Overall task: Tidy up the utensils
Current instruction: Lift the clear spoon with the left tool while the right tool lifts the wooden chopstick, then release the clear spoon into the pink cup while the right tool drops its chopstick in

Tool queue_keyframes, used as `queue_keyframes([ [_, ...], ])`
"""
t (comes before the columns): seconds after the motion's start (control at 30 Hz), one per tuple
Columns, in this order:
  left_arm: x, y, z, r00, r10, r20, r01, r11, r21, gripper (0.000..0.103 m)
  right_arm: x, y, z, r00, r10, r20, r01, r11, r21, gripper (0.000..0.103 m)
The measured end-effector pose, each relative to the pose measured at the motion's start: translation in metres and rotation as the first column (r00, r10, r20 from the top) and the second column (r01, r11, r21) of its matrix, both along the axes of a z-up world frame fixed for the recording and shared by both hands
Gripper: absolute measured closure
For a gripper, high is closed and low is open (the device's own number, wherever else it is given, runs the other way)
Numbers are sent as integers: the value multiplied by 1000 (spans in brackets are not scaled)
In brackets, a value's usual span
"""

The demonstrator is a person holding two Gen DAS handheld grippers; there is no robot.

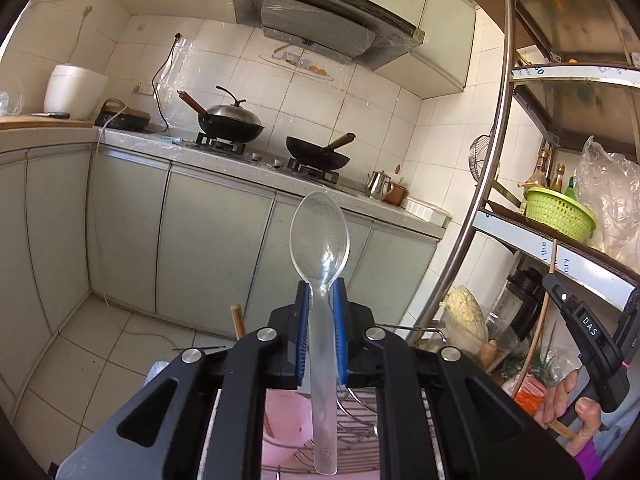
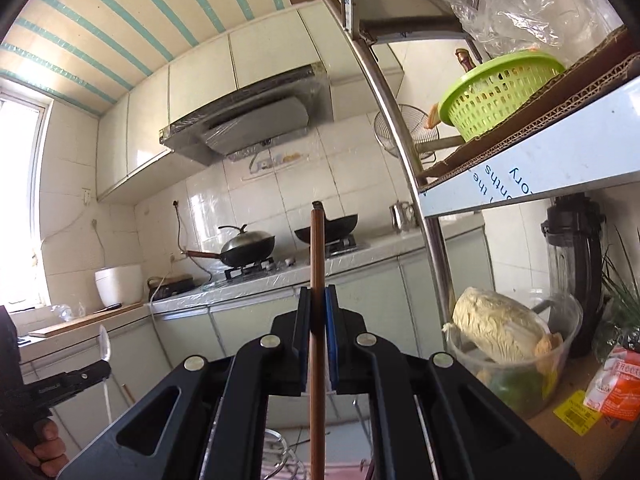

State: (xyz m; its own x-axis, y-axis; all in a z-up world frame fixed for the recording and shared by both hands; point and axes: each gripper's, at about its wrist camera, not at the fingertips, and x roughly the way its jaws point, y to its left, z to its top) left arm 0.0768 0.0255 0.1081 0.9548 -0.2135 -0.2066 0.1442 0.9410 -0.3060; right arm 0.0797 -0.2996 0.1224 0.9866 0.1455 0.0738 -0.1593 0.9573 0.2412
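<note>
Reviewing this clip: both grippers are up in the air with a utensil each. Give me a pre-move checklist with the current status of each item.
1. Left gripper shut on clear plastic spoon: ok.
2. Spoon upright, bowl up, centred between pads: ok.
3. Right gripper shut on brown chopstick: ok.
4. Chopstick straight in jaws: ok.
5. Grippers apart, not colliding: ok.
6. Drop-off spot: wire rack and pink container below, mostly hidden: cannot tell.

Two black woks (image 1: 316, 152) sit on the stove under a range hood (image 1: 320, 20); a green basket (image 2: 496, 92) rests on the metal shelf, cabbage (image 2: 496, 324) below it
</note>
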Motion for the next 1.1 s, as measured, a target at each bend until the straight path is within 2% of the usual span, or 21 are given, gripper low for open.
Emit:
queue_keyframes([
  [0.4, 33, -4, -24, 999, 36, 37, -36, 999, 5, 92, 34, 0, -20, 997, -68, 24, 69, 997, -25, 96],
  [0.63, 30, -14, -48, 990, 96, 104, -102, 993, 56, 92, 21, 8, -47, 997, -77, 13, 78, 995, -67, 96],
  [0.9, 16, -19, -67, 987, 96, 132, -108, 991, 83, 92, -6, 12, -73, 996, -54, -72, 50, 997, -55, 96],
  [1.1, 0, -19, -88, 991, 96, 90, -105, 990, 97, 92, -18, 9, -94, 985, -52, -167, 48, 999, -24, 96],
])
